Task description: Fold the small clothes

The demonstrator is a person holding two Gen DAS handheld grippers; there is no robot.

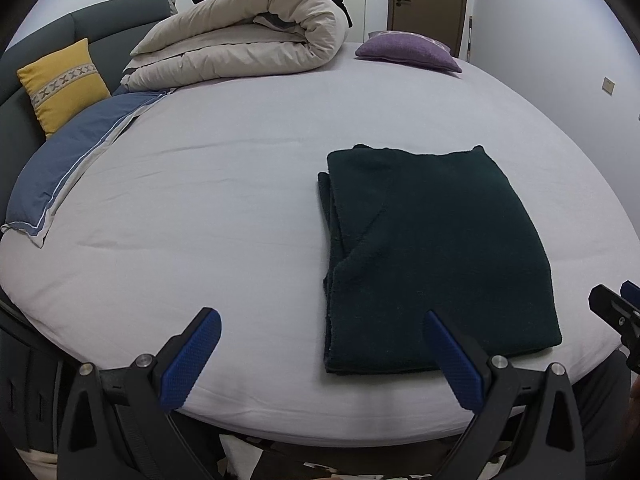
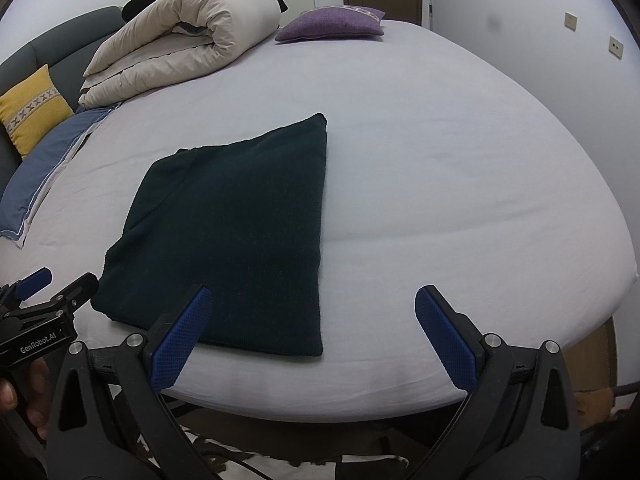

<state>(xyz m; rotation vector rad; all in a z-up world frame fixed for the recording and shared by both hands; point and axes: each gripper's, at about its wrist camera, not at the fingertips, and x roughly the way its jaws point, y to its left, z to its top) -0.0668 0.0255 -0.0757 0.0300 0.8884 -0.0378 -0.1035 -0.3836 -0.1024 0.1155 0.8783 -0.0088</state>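
A dark green garment (image 1: pixel 436 256) is seen lying flat on the bed (image 1: pixel 248 208), close to the near edge and a little toward the right side of it. It is already folded into a compact rectangle; along its left side, in the left wrist view, several layers are shown stacked one over another, so the fold is judged to be nearly or fully finished. The shape is kept flat and square, probably so that it can be lifted or put aside without opening again.

The left hand-held gripper (image 1: pixel 322 322) is held over the near edge of the bed with its blue pads wide apart, and nothing is held between them. Its right pad is seen in front of the near left part of the garment, but contact cannot be confirmed. The right hand-held gripper (image 2: pixel 314 300) is also spread apart and empty; its left pad is seen in front of the near edge of the cloth, while its right pad is over bare sheet. Both tools are judged to be kept back and low so that the fabric is not disturbed.

Toward the far left corner a rolled beige duvet (image 1: pixel 248 36), a blue pillow (image 1: pixel 68 164) and a yellow cushion (image 1: pixel 62 82) are placed, and a purple cushion (image 1: pixel 408 50) is found at the far edge, all well apart from the garment.
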